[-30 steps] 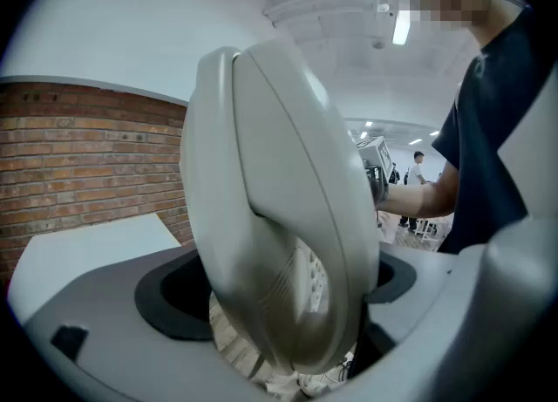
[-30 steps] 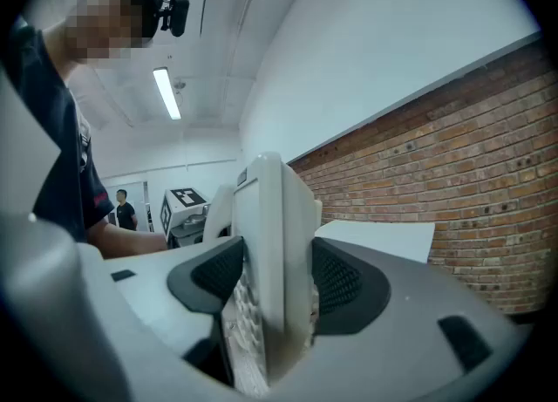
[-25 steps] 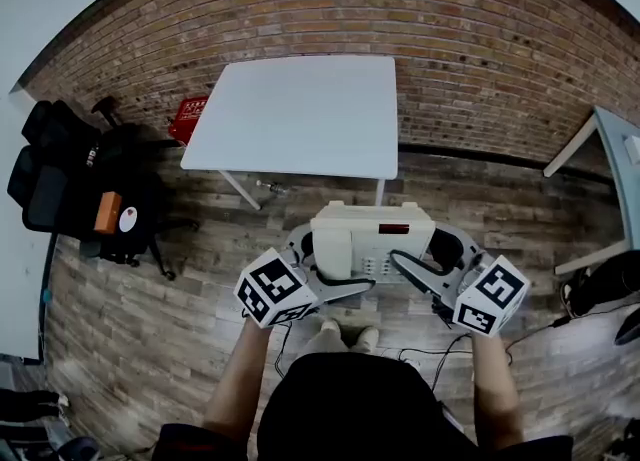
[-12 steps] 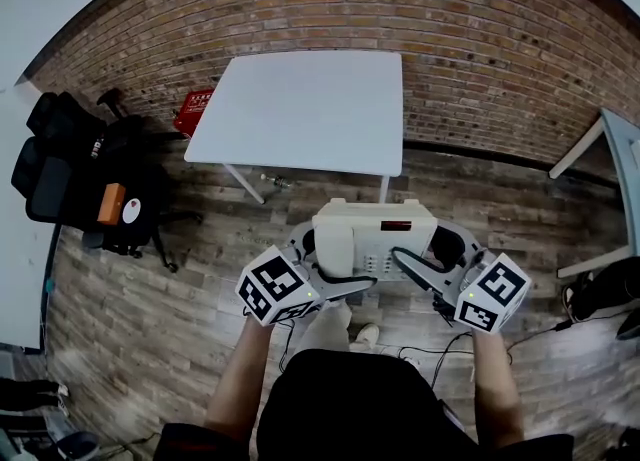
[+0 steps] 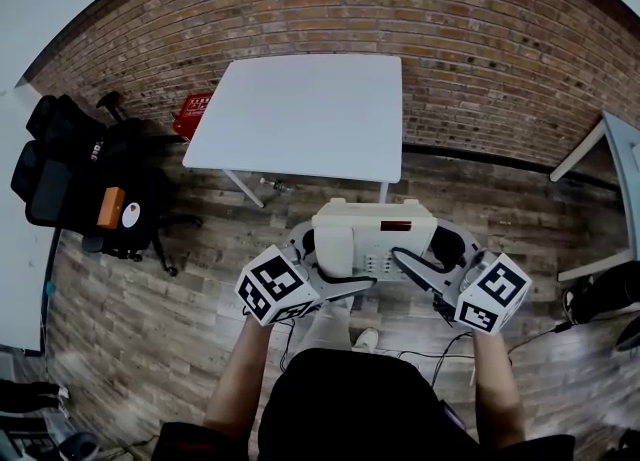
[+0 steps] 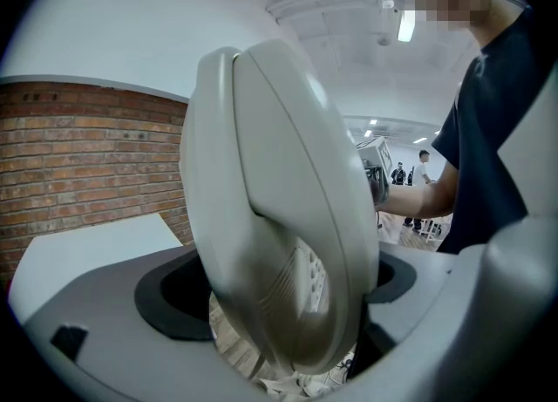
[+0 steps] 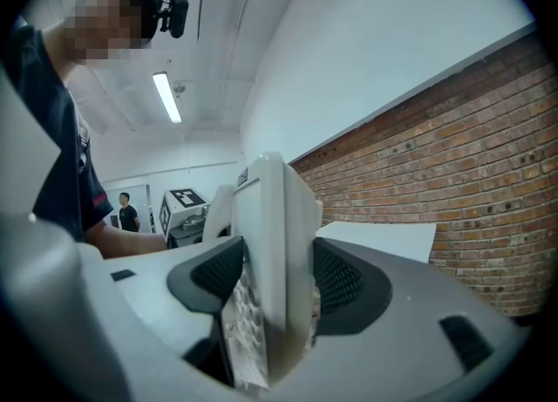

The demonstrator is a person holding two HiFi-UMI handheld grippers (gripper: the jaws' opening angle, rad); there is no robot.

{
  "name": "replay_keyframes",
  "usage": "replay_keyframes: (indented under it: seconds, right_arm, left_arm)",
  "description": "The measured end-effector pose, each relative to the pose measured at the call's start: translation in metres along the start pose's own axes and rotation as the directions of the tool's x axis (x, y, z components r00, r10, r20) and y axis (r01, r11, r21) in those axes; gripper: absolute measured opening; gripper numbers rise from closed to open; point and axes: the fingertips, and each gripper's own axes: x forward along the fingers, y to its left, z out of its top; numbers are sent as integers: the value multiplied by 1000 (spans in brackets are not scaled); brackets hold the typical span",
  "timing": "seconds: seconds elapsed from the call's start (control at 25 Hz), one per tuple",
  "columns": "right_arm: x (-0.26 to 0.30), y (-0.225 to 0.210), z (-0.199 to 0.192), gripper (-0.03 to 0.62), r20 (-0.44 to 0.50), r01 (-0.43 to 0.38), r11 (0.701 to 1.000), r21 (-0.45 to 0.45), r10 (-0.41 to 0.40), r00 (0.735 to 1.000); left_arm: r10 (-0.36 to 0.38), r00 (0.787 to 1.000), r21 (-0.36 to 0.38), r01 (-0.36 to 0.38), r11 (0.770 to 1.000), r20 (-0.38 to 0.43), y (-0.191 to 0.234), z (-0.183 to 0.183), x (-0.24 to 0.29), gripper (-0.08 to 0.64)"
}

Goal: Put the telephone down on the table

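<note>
Because the telephone is broad and carries a loose handset, we grip it from both ends: the left gripper is clamped on the handset side and the right gripper on the keypad edge, so it sits level. It hangs above the floor, well short of the white table, which we judge we must reach before lowering it.

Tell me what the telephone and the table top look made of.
The telephone looks like hard cream plastic, matte, with moulded seams and a ridged grille. The table has a smooth, uniform white top without grain, probably laminate or painted board.
</note>
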Motion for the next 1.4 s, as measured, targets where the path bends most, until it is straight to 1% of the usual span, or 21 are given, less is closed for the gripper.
replay_keyframes:
  seconds: [0.4,0.68,0.92,1.4]
  right_arm:
    - [16,-26,-1,242,-11,3,1000,16,-2,1000]
    - [33,-49,3,242,-10,5,1000,27,-5,1000]
    - [52,-76,6,242,-14,13,999,38,-12,1000]
    - [98,-131,19,242,-22,55,997,60,-54,998]
  left_arm:
    - [-7,1000,-18,7,1000,-7,26,-1,12,489]
    - [-11,1000,-23,11,1000,-16,55,4,20,489]
    - [-20,1000,-29,20,999,-22,86,6,31,489]
    - [-65,997,-29,64,998,-33,157,18,47,489]
